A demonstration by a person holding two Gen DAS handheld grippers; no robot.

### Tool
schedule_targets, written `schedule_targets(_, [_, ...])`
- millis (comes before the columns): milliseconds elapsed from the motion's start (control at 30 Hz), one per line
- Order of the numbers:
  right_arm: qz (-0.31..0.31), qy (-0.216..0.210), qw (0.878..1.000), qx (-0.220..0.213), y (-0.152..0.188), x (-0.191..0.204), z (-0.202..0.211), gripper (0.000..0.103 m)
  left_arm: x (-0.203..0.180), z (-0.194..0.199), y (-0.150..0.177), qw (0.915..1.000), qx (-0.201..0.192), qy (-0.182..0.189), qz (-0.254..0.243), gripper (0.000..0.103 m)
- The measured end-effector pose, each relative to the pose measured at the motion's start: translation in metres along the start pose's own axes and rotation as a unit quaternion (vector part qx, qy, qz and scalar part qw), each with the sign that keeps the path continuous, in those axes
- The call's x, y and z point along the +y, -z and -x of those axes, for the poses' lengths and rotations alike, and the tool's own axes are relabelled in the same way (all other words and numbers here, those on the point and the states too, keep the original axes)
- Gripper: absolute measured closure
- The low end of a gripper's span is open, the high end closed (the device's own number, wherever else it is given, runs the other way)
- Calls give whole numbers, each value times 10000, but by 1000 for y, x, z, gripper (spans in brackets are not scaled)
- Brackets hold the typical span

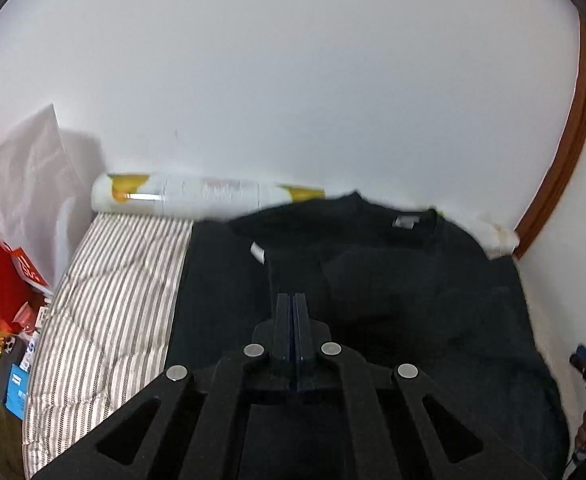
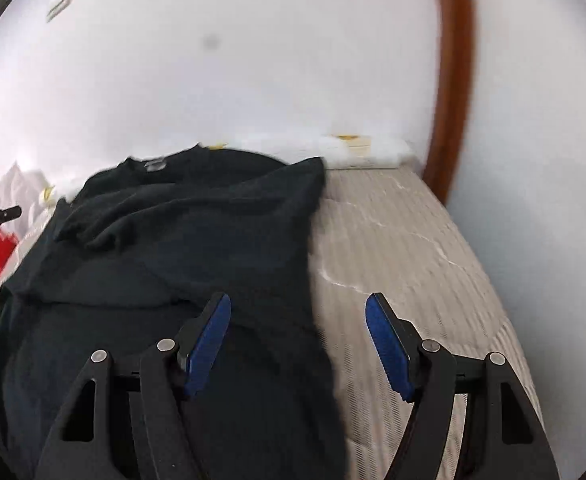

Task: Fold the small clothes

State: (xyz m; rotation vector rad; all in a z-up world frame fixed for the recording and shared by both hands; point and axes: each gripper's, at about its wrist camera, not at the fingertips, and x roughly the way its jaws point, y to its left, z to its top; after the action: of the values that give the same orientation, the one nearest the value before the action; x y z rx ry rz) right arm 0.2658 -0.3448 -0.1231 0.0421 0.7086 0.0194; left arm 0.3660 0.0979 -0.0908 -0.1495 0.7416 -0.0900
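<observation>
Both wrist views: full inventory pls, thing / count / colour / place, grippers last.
black T-shirt: 1, black, spread on the bed with its collar toward the wall, partly folded over itself
striped bed cover: 1, grey and white stripes, under the shirt, bare on both sides of it
rolled white item with yellow print: 1, white and yellow, lying along the wall at the head of the bed
plastic bag: 1, translucent white, left of the bed
red box: 1, red, under the bag
wooden door frame: 1, brown, at the right
left gripper: 1, black, pads pressed together over the shirt
right gripper: 1, black with blue pads, open above the shirt's right edge
</observation>
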Motion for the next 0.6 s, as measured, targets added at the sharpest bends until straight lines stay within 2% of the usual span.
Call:
schedule_targets(33, [60,-14,10000,41,-1,7,-6,34,0,-6,3,9999,94,-29,-64,93])
schedule_targets(67, [124,-38,9999,88,-2,15,-13,34,-2,-12,7,9998,155,-20,-100,81])
schedule_targets(100, [161,-55,9998,109,-2,21,-18,34,-3,-18,10,9997,214,-3,-114,61])
schedule_targets(167, [222,-73,9996,140,-2,30,-29,34,-3,-30,14,9996,252,-2,-118,44])
schedule_targets(267, [294,-50,9994,191,-1,37,-41,34,-4,-52,15,9993,351,-13,-144,44])
schedule_targets(433, [395,186,9987,276,7,36,-59,34,0,-97,12,9979,644,-42,102,44])
schedule_targets(533, [284,327,9986,303,11,27,-70,34,-2,-108,12,9982,601,-45,69,44])
schedule_targets(600, [201,306,9986,370,12,23,-77,34,-6,-110,10,9983,579,-66,-17,54])
